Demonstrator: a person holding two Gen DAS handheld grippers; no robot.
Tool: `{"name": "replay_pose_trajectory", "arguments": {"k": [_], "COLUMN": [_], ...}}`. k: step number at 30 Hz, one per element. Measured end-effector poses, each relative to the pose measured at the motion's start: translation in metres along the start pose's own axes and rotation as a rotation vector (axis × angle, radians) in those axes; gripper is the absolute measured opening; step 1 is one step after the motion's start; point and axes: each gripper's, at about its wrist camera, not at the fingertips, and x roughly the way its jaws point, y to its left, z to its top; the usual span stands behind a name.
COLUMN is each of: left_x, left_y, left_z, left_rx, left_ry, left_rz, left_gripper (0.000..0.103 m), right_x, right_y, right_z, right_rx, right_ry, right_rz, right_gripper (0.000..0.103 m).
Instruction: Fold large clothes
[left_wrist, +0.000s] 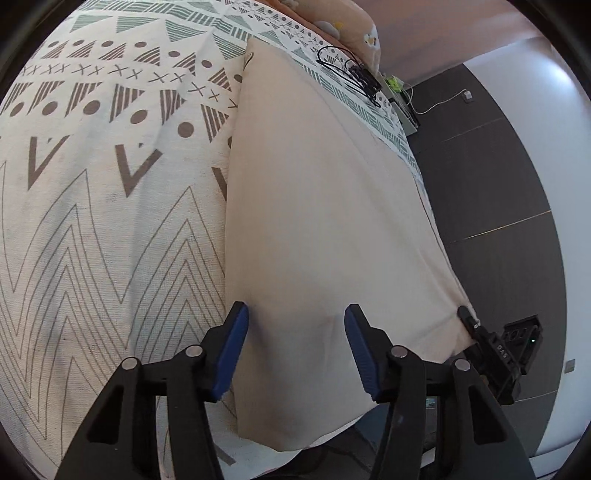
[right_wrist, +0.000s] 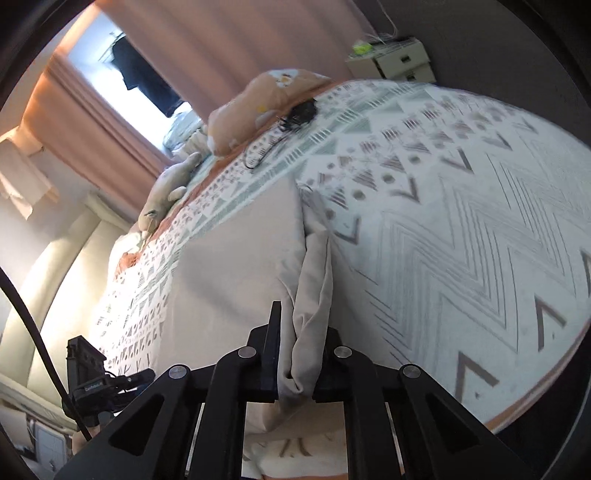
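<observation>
A large cream cloth (left_wrist: 314, 184) lies flat on the patterned bedspread (left_wrist: 110, 184), reaching the bed's near edge. My left gripper (left_wrist: 297, 310) hovers over its near end. Its blue pads (left_wrist: 232, 350) stand apart and do not press the fabric. At the cloth's right corner the tip of my right gripper (left_wrist: 467, 316) shows. In the right wrist view the right gripper (right_wrist: 303, 332) is shut on a bunched fold of the same cream cloth (right_wrist: 240, 258), which rises between the black fingers.
A black cable bundle (left_wrist: 351, 70) lies on the bedspread beyond the cloth. An orange pillow (right_wrist: 266, 99) and a plush toy (right_wrist: 166, 188) sit at the head of the bed. A nightstand (right_wrist: 391, 59) stands behind. Dark floor (left_wrist: 498, 184) runs beside the bed.
</observation>
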Motion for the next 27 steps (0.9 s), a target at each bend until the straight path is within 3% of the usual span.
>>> {"name": "replay_pose_trajectory", "arguments": {"k": [3, 6, 10, 12, 13, 14, 20, 27], "left_x": [0.003, 0.007, 0.011, 0.01, 0.01, 0.01, 0.014, 0.025], "left_y": [-0.002, -0.003, 0.0, 0.002, 0.003, 0.003, 0.005, 0.007], "left_z": [0.002, 0.006, 0.012, 0.015, 0.017, 0.019, 0.035, 0.063], "left_rx": [0.007, -0.008, -0.03, -0.039, -0.042, -0.044, -0.045, -0.055], "left_ry": [-0.001, 0.003, 0.005, -0.002, -0.006, -0.009, -0.027, -0.037], "left_rz": [0.042, 0.051, 0.053, 0.054, 0.055, 0.058, 0.063, 0.072], "left_gripper": [0.055, 0.055, 0.055, 0.055, 0.055, 0.055, 0.055, 0.055], "right_x": [0.015, 0.013, 0.001, -0.006, -0.009, -0.011, 0.005, 0.064], "right_y": [-0.014, -0.02, -0.03, -0.033, -0.034, -0.035, -0.033, -0.025], "right_z": [-0.016, -0.023, -0.022, -0.015, -0.012, -0.008, 0.021, 0.07], "right_rx": [0.024, 0.029, 0.045, 0.039, 0.036, 0.037, 0.013, -0.075], "right_ry": [0.09, 0.122, 0.13, 0.119, 0.114, 0.107, 0.16, 0.26], "right_rz": [-0.035, 0.008, 0.021, -0.002, -0.015, -0.002, 0.048, 0.054], "right_gripper": [0.011, 0.012, 0.023, 0.044, 0.068, 0.075, 0.075, 0.075]}}
